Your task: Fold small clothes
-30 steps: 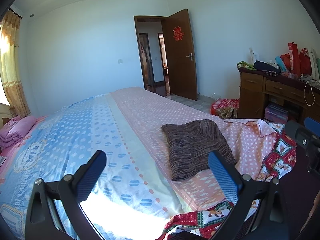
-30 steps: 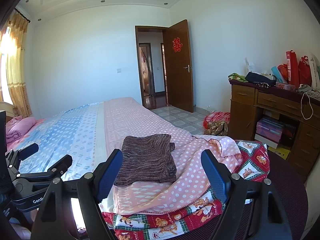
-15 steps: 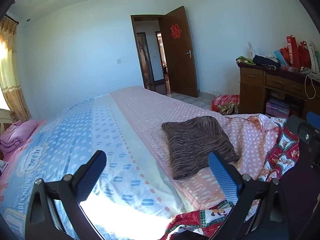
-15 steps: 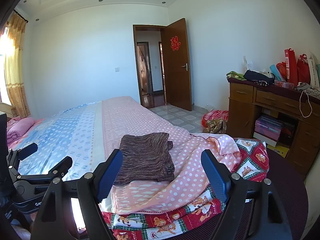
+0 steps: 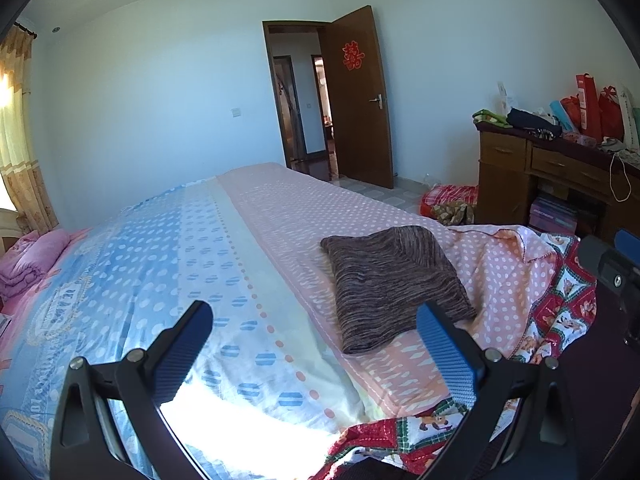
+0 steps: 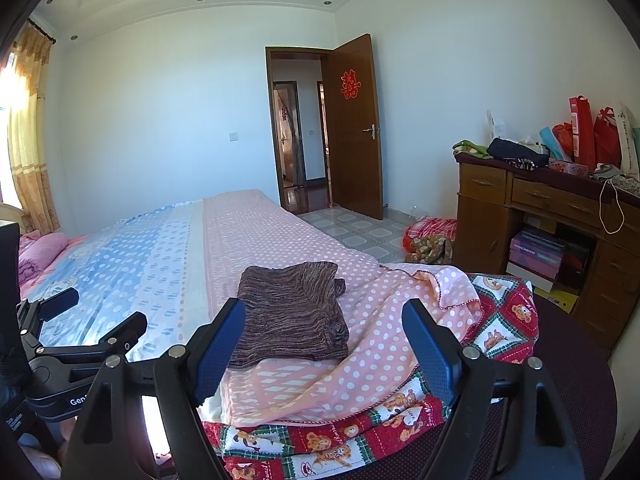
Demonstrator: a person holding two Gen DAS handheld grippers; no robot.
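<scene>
A brown striped knit garment lies folded flat on the pink dotted part of the bed; it also shows in the right wrist view. My left gripper is open and empty, held back from the bed's near edge, with the garment ahead of its right finger. My right gripper is open and empty, with the garment ahead between its fingers. The left gripper also shows at the left of the right wrist view.
A red bear-print blanket hangs under the bedsheet at the near corner. A wooden desk with bags and clothes stands at the right. A pink quilt lies at the far left. An open door is behind.
Both grippers have drifted slightly and stay open. The folded garment has not moved.
</scene>
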